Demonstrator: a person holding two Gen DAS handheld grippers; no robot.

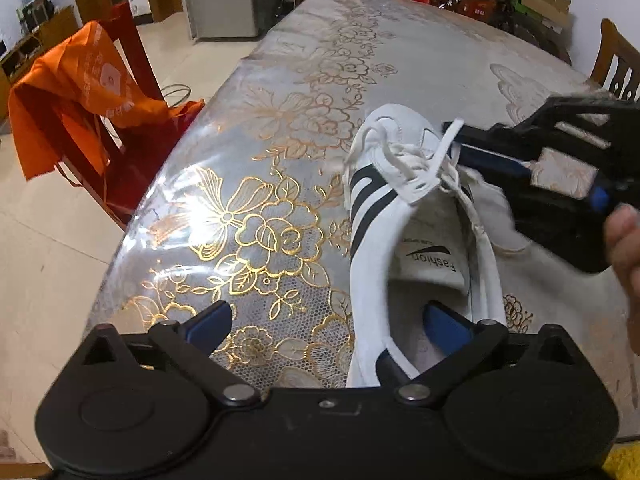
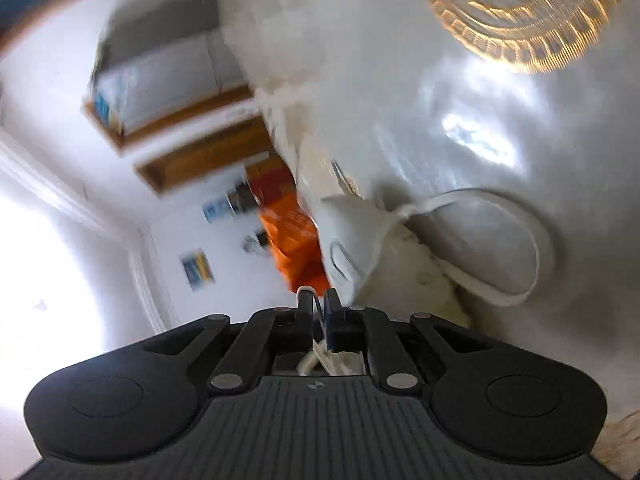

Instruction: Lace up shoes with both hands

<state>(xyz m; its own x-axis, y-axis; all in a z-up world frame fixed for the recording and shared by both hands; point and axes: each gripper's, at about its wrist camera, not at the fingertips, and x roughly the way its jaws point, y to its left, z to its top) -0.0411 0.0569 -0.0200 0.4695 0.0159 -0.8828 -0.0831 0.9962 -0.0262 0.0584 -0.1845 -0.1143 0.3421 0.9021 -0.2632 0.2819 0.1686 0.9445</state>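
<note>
Shoe (image 1: 420, 240) holds left gripper's (image 1: 328, 320) finger (jaws wide)

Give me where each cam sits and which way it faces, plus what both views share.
Left wrist: on the left gripper, jaws open, looking steeply down the table at the white sneaker; a hand shows with the right gripper.
Right wrist: on the right gripper, rolled sideways, blurred, nearly level; jaws pinch a white shoelace.
Shared: sneaker, shoelace, orange bag.
</note>
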